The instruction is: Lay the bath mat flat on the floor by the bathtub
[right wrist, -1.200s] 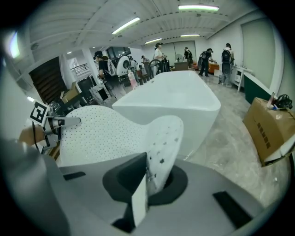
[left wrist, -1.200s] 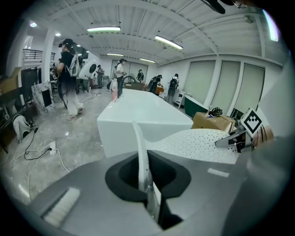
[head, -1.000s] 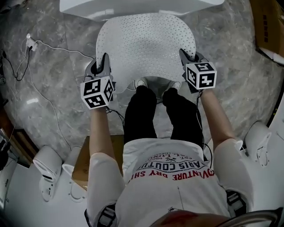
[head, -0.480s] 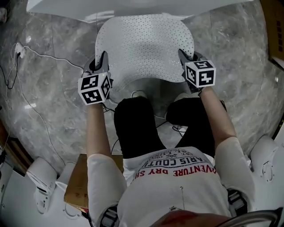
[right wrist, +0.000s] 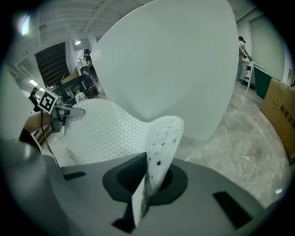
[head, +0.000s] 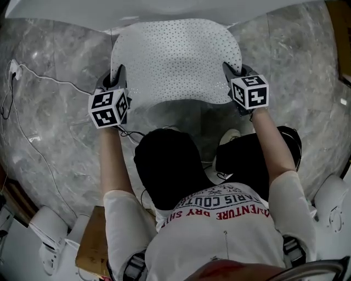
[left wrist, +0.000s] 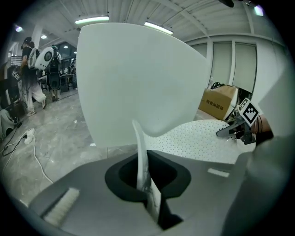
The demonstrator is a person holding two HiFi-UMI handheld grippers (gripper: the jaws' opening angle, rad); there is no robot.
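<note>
Left gripper [head: 116, 77] and right gripper [head: 230, 70] are each clamped tight on a near corner of your bath mat [head: 175, 60], which is spread just beside the bathtub [head: 142, 10]. Risks: the pinched corners stand curled, so releasing unevenly could leave a fold. The far edge may ride up against the bathtub.

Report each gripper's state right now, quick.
Left gripper: shut on the bath mat, pinching its left edge.
Right gripper: shut on the bath mat, pinching its right edge.
</note>
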